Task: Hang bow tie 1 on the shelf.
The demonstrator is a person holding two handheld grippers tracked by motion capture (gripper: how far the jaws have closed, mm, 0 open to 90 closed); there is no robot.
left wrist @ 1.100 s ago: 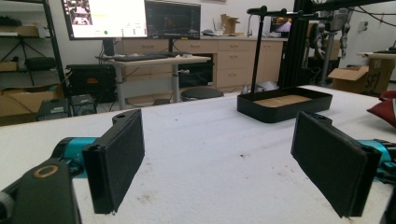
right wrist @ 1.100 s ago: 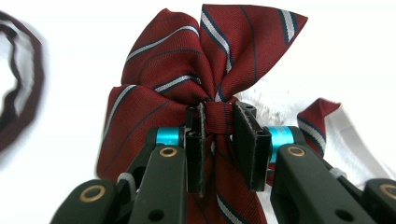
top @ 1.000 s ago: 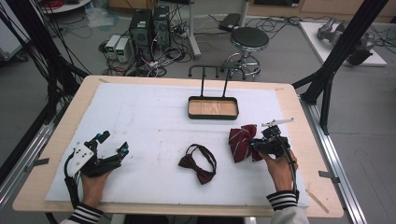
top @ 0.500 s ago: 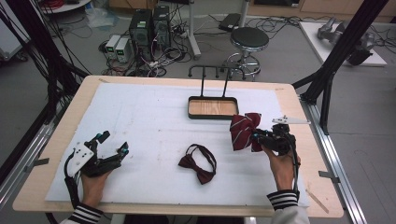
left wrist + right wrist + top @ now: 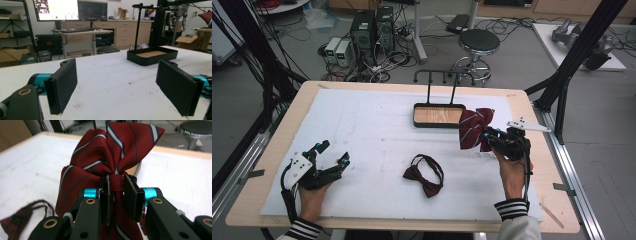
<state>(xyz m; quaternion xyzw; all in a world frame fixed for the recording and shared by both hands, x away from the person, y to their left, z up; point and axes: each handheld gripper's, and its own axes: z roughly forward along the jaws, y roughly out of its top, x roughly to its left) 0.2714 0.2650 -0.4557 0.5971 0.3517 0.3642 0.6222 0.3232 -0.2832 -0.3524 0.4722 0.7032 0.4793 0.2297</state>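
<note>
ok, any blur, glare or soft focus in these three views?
High view: even light, slightly soft, no glare. Left gripper view: sharp on the black wooden-floored tray, white monitor screen blown out. Right gripper view: red striped fabric bow tie crisp at the knot, stool and floor behind blurred.

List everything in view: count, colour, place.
striped bow tie: 1, dark red with pale and dark stripes, lifted at table right, pinched at its knot
plain bow tie: 1, dark red with strap, flat on the mat at centre front
tray: 1, black rim, wood-coloured floor, black rack rising behind, table centre back
mat: 1, white, covering the tabletop
table: 1, light wood edge
stool: 1, black seat, chrome legs, on the floor behind the table
computer towers: 2, black, floor at back
right tongs: black, shut on the striped bow tie
left tongs: black pads, open, low over the mat at front left
hands: 2, striped cuffs, bottom edge
</note>
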